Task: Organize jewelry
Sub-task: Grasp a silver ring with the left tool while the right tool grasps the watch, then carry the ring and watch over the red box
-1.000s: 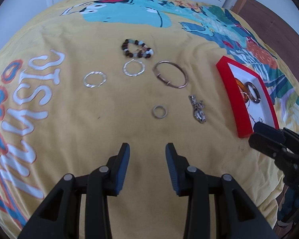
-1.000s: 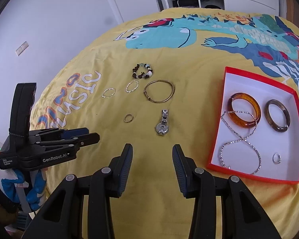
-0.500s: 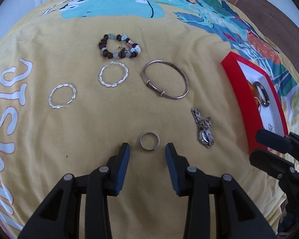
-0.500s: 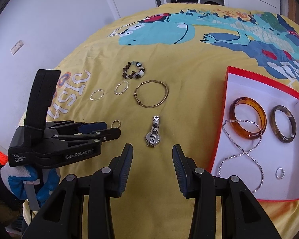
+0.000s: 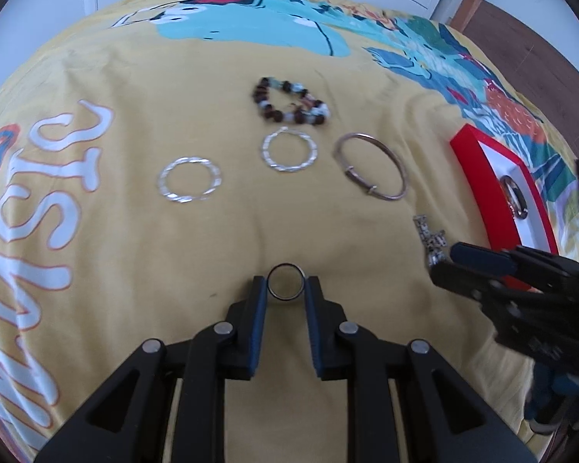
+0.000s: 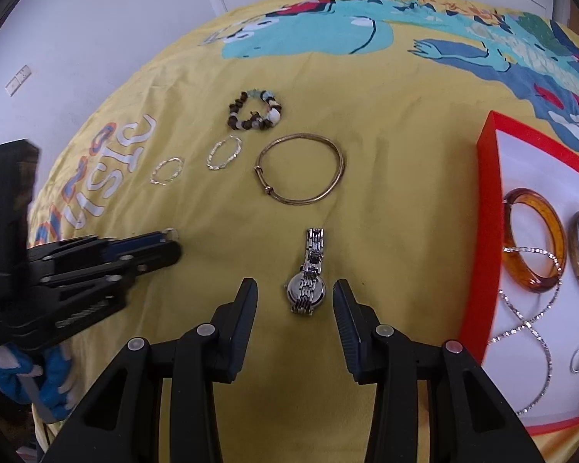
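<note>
Jaws of the left gripper (image 5: 285, 289) pinch a small dark metal ring (image 5: 285, 282) on the yellow bedspread (image 5: 115, 289); the right gripper (image 6: 295, 297) stands spread around a silver wristwatch (image 6: 308, 277). The thin ring could slip free if lifted carelessly.

A: The bedspread (image 6: 386, 200) looks like soft matt cloth, and the watch (image 6: 308, 281) shiny polished metal.

B: The bangle (image 6: 532, 239) in the red box (image 6: 488, 231) looks glossy, translucent amber plastic. The beaded bracelet (image 5: 289, 102) looks duller, partly wooden.
</note>
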Tool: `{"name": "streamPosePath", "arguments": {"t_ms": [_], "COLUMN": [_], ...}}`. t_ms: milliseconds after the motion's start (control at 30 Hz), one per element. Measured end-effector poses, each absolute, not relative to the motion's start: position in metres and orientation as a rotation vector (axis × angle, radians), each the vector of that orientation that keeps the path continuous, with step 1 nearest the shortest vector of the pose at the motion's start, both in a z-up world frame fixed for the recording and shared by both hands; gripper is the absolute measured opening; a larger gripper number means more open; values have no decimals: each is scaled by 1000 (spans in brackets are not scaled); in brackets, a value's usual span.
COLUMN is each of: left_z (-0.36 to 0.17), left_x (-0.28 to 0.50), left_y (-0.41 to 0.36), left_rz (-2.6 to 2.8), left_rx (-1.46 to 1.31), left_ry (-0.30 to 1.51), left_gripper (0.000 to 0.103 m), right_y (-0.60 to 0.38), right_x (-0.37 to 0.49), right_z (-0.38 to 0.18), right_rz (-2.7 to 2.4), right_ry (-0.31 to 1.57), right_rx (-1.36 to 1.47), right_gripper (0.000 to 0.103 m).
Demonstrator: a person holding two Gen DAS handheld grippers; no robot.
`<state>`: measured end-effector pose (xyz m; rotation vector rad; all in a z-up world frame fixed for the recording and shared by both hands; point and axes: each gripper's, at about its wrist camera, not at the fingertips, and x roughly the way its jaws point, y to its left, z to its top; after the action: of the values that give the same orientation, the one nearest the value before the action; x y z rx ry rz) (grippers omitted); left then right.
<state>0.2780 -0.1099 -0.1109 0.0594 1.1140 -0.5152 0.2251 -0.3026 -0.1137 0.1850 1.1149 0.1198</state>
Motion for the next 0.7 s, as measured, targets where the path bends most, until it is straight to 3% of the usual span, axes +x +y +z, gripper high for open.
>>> {"name": "streamPosePath", "arguments": {"t_ms": [167, 700], "left_z": [-107, -52], "left_x": [275, 240], "left_y": [-91, -66], "left_rz": [-502, -445], "left_rx": [43, 21], "left_ry": [1113, 1055], "left_gripper": [19, 19], "right_y": [-297, -293], "right_x": [233, 193], "right_z": [-129, -43], "right_rz": [81, 87], "right_ry": [1129, 963], "right_rx": [175, 161], "right_gripper": [23, 22]}}
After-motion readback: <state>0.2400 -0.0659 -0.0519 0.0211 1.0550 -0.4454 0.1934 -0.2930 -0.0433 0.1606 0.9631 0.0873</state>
